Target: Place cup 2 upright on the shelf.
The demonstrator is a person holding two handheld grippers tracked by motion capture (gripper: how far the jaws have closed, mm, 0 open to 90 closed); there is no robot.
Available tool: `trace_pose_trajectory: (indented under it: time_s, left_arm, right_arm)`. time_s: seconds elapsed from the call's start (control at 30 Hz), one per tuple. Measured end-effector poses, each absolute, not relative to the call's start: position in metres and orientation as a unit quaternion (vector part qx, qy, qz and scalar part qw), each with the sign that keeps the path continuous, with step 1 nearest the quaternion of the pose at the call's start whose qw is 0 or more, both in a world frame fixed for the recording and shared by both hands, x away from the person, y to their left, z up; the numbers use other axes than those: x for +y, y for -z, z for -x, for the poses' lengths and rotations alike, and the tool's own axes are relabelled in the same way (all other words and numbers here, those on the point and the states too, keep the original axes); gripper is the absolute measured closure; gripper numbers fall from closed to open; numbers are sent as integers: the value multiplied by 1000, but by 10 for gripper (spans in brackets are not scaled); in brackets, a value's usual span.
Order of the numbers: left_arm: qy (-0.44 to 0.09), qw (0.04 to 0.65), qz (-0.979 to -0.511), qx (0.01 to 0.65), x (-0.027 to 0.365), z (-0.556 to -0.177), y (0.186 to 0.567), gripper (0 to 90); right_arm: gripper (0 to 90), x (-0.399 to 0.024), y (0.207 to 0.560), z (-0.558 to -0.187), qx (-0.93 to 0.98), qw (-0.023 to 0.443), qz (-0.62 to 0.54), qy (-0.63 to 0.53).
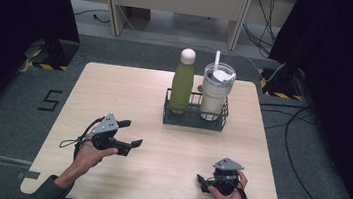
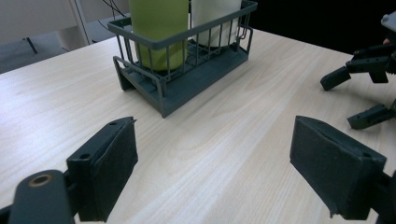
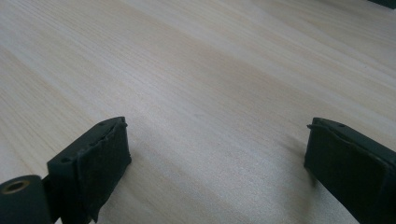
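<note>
In the left gripper view, ahead of the jaws, the picture's top edge cuts off the green bottle (image 2: pixel 159 28) and the white tumbler (image 2: pixel 215 14) above the wire caddy (image 2: pixel 180 70), whose bars screen their bases. To the right, the right gripper (image 2: pixel 359 100) is cut by the edge. In the right gripper view, both pads (image 3: pixel 102 163) run off the bottom.

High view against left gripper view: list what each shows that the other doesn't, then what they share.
High view alone: the green bottle's pale cap, the tumbler's lid and straw, the grey floor, the left gripper. Left gripper view alone: close-up black pads standing apart, nothing between them. Shared: the dark wire caddy, the wooden table, the right gripper.
</note>
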State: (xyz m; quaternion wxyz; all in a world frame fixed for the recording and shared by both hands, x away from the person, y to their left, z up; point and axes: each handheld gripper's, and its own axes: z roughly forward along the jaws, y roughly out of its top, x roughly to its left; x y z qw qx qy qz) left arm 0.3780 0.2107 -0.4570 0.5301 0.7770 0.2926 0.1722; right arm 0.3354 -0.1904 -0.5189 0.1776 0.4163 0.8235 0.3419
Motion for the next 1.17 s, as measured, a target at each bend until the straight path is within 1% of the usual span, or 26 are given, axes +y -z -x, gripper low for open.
trace_pose_trajectory:
  time_s: [0.23,0.37,0.63,0.8,1.17]
  left_arm:
    - [-169,514,-787,296,216,-368,476,146]
    - [-157,499,-796,304,219,-364,489,146]
    - [-153,444,-829,303,218,-359,506,147]
    - [-146,422,-841,306,218,-358,510,147]
    - [-136,398,-853,308,217,-359,519,147]
  right_arm:
    - [70,-190,519,-335,824,178,-416,-342]
    - [70,-190,519,-335,824,178,-416,-342]
    - [72,-190,519,-335,823,178,-417,-342]
    - [73,-190,519,-335,823,178,-417,-342]
    - [75,-190,519,-335,823,178,-417,-342]
